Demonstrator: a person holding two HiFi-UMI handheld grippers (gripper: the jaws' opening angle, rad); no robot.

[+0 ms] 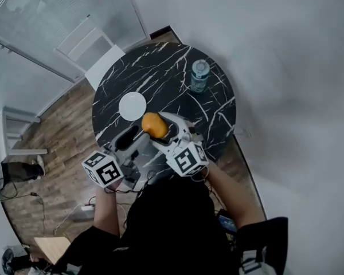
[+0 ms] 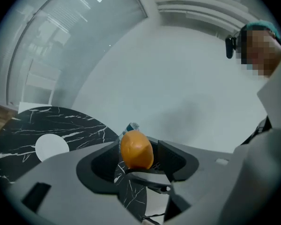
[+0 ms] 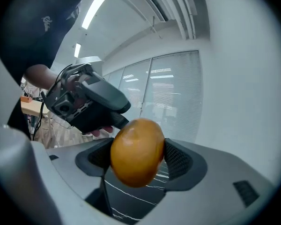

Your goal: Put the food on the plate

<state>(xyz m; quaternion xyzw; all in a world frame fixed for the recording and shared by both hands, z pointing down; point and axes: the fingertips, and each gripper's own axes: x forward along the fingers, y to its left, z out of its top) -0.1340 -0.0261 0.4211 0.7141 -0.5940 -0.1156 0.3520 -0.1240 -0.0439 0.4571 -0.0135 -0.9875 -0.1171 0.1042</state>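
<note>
Orange [image 1: 154, 125] being clenched by right gripper [image 3: 136, 157], frame centre. Left gripper [image 2: 138, 156] hanging released. Advising: carrying up-left over white plate [image 1: 132, 106], lowering close before unclenching, limiting roll.

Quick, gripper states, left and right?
Left hand-held gripper: open, empty.
Right hand-held gripper: closed on the orange food.
</note>
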